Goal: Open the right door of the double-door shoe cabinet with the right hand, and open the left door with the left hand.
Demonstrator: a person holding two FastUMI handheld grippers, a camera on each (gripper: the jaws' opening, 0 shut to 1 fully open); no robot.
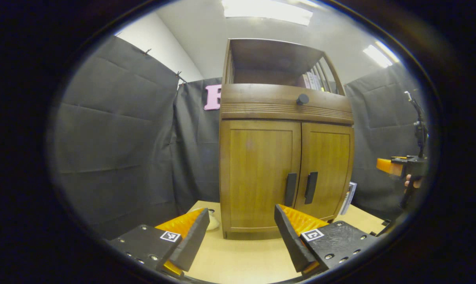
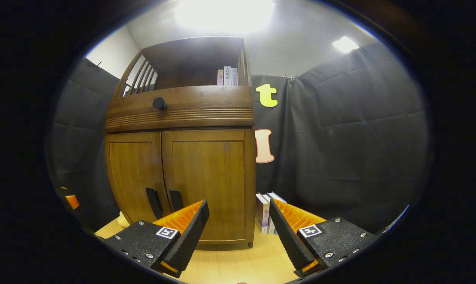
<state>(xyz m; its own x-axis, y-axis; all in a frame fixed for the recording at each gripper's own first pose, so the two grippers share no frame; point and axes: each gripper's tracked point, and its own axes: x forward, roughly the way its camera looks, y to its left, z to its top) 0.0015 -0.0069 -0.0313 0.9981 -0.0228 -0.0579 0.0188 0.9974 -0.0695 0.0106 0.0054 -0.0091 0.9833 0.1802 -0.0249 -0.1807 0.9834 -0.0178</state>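
A brown wooden shoe cabinet [image 1: 285, 157] [image 2: 183, 157] stands on a light table, both doors closed. The left door [image 1: 259, 173] carries a black handle [image 1: 290, 189], and the right door [image 1: 326, 169] carries its own black handle [image 1: 311, 187]. In the right gripper view the right door [image 2: 208, 185] has its handle [image 2: 175, 200] just above my left finger, beside the left door's handle [image 2: 154, 202]. My left gripper [image 1: 242, 236] is open in front of the left door, apart from it. My right gripper [image 2: 238, 232] is open, short of the right door, and shows far right [image 1: 395, 165], held by a hand.
A drawer with a round black knob [image 1: 302, 99] sits above the doors, with an open shelf holding books [image 2: 227, 75] on top. More books [image 2: 265, 211] lean against the cabinet's right side. A small pale object [image 1: 212, 223] lies left of the cabinet. Black cloth walls surround the table.
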